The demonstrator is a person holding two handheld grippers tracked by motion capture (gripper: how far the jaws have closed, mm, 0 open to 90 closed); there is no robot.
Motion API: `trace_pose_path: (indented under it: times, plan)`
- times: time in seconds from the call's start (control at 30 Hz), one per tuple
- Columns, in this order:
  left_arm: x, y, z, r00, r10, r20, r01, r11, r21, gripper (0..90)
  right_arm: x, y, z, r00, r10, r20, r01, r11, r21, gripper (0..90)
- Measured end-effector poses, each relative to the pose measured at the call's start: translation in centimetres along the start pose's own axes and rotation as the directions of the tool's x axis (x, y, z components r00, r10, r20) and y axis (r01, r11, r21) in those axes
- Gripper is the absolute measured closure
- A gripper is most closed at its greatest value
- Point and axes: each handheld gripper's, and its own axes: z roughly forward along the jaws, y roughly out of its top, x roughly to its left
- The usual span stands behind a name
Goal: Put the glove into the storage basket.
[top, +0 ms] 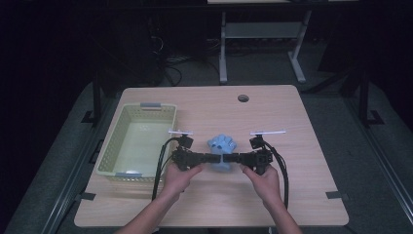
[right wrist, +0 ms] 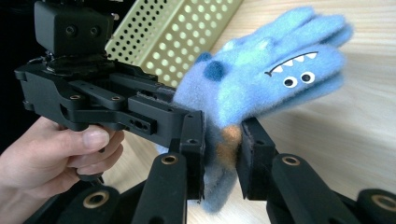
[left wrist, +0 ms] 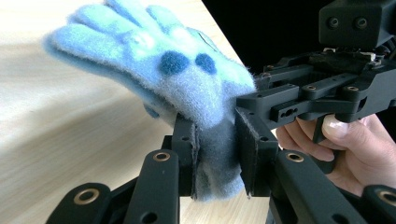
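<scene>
High view: left claw and right claw both pinching fuzzy blue monster glove between them, lifted off surface. Next, likely: carry toward perforated yellow-green plastic basket beyond left claw.

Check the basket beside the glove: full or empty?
Empty. The high view shows the bare pale floor of the yellow-green basket; the blue glove is outside it, over the table.
</scene>
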Motion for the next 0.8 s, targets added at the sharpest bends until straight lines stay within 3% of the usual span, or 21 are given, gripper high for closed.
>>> trace_pose_path:
  times: [0.23,0.8]
  plan:
    - [0.1,0.6,-1.6,0.9997,-0.018,0.014,0.018,0.9995,-0.025,70.3,1.4,1.2,0.6,0.9995,-0.032,-0.003,0.032,0.999,0.008,74.4]
    - [0.3,2.3,-4.9,0.9997,-0.001,0.022,0.003,0.9984,-0.057,71.6,4.0,4.0,1.7,0.9962,-0.086,-0.015,0.087,0.996,0.014,74.4]
